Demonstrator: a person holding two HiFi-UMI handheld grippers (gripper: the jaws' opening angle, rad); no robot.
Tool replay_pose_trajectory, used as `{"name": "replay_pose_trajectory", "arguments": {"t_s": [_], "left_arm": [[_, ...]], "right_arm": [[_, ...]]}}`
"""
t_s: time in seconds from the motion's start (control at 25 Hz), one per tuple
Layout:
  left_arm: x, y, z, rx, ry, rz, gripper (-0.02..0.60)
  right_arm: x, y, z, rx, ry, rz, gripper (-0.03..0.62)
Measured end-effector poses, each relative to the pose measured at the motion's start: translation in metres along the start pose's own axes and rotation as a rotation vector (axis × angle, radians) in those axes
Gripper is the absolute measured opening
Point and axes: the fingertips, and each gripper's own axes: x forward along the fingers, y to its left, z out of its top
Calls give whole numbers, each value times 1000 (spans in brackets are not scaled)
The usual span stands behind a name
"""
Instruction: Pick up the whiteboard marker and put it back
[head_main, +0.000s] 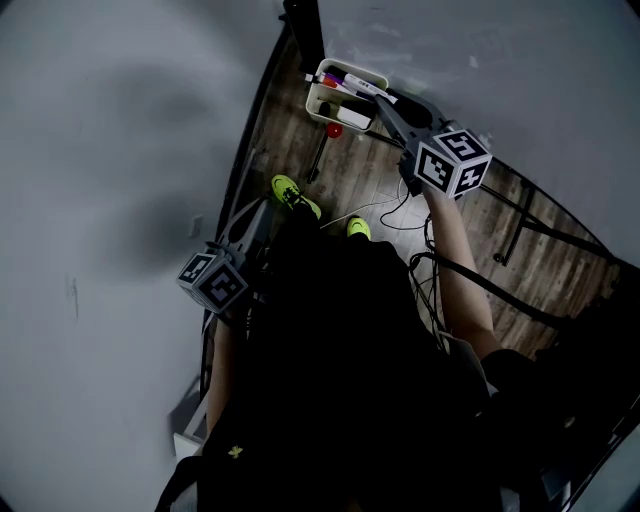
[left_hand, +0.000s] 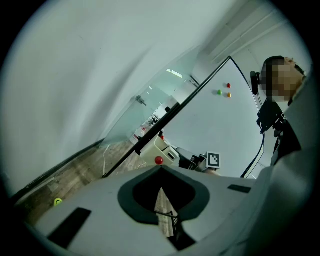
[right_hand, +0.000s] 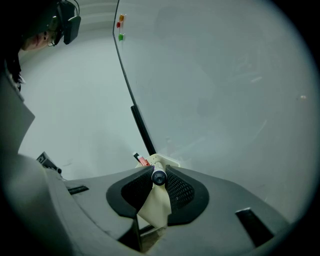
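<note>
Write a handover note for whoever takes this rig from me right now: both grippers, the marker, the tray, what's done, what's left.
Right gripper: shut on the whiteboard marker, gripped near one end, the rest pointing out over the tray.
Left gripper: shut, nothing in it, held low beside the whiteboard.
Tray: white, at the whiteboard's lower edge, with other markers in it.
Done: marker picked up and carried to the tray.
Left: probably lower it in, open the jaws, draw back.

Office-like room: wall whiteboard (left_hand: 215, 120) with marker tray (head_main: 316, 100).
</note>
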Motion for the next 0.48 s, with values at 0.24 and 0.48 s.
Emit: {"name": "replay_pose_trajectory", "arguments": {"t_s": [0.24,0.48], "left_arm": [[5,-4,-1,12,6,-12,31],[6,-5,0,16,11,-16,31]], "right_arm": [[0,-3,-4,1,2,-3,66],[0,-2,-6,-4,-3,-7,66]]}}
